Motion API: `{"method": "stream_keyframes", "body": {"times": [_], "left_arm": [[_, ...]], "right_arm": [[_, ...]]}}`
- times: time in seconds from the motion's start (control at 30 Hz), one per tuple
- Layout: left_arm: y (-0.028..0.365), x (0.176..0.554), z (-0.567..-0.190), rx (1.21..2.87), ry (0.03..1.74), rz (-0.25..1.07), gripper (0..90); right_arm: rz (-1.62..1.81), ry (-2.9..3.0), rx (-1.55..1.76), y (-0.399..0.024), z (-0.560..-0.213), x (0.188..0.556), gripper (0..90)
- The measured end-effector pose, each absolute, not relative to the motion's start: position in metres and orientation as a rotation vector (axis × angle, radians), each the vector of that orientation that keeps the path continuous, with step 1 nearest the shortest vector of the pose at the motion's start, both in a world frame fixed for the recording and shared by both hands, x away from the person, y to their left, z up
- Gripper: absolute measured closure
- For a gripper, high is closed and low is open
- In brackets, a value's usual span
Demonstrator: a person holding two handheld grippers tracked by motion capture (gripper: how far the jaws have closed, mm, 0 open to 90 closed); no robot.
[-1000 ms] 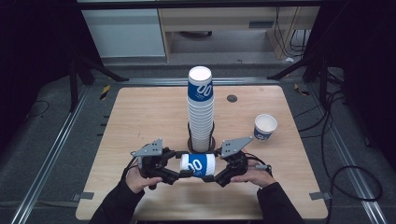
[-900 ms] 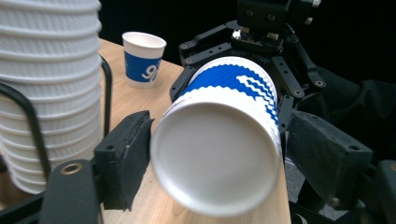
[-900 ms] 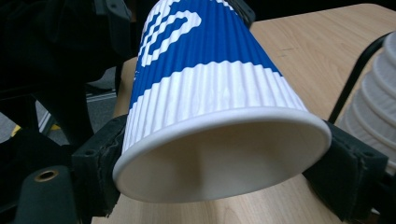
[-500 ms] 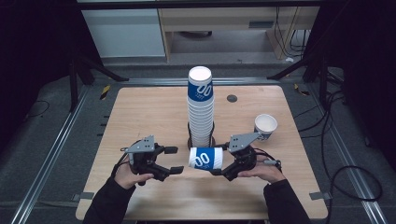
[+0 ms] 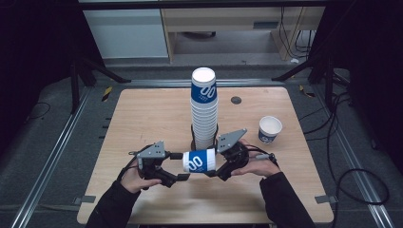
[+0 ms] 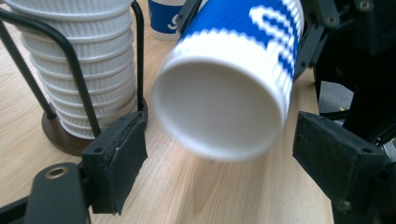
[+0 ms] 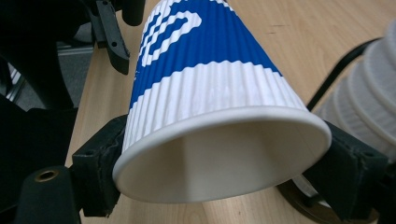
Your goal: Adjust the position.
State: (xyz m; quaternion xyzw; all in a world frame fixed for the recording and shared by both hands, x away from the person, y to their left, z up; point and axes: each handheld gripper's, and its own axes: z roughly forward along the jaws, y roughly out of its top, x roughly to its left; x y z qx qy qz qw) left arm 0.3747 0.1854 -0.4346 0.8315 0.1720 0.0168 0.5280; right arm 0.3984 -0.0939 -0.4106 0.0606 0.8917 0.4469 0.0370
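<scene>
**Cup held sideways between two grippers**

Right gripper [image 7: 219, 186] pinches the rim end of a blue-and-white cup [image 5: 199, 161], lying sideways above the bench [image 5: 142, 114]. Left gripper view: cup's closed base between spread jaws, untouched. Left gripper [image 5: 177, 166] level, just beside it. Behind: cup stack [image 5: 204, 109] in a wire holder.

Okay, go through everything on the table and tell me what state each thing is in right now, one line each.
Held cup: on its side in the air, gripped near its rim.
Right gripper: shut on the held cup.
Left gripper: open, jaws either side of the cup's base, not touching.
Cup stack: upside down, nested in a black wire holder.
Single cup: upright, standing alone, mouth open.
</scene>
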Motion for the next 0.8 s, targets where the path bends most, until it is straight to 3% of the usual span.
{"method": "stream_keyframes", "body": {"times": [0.23, 0.33, 0.8], "left_arm": [[0.182, 0.373, -0.437, 2.01, 0.385, 0.026, 17.3], [0.182, 0.372, -0.436, 2.006, 0.36, 0.025, 21.9], [0.183, 0.373, -0.436, 1.993, 0.334, 0.019, 26.4]], "right_arm": [[1.322, 2.795, 0.099, -0.073, -0.418, 0.395, 15.6], [1.319, 2.801, 0.096, -0.071, -0.419, 0.395, 15.4], [1.359, 2.777, 0.138, -0.072, -0.421, 0.396, 10.4]]}}
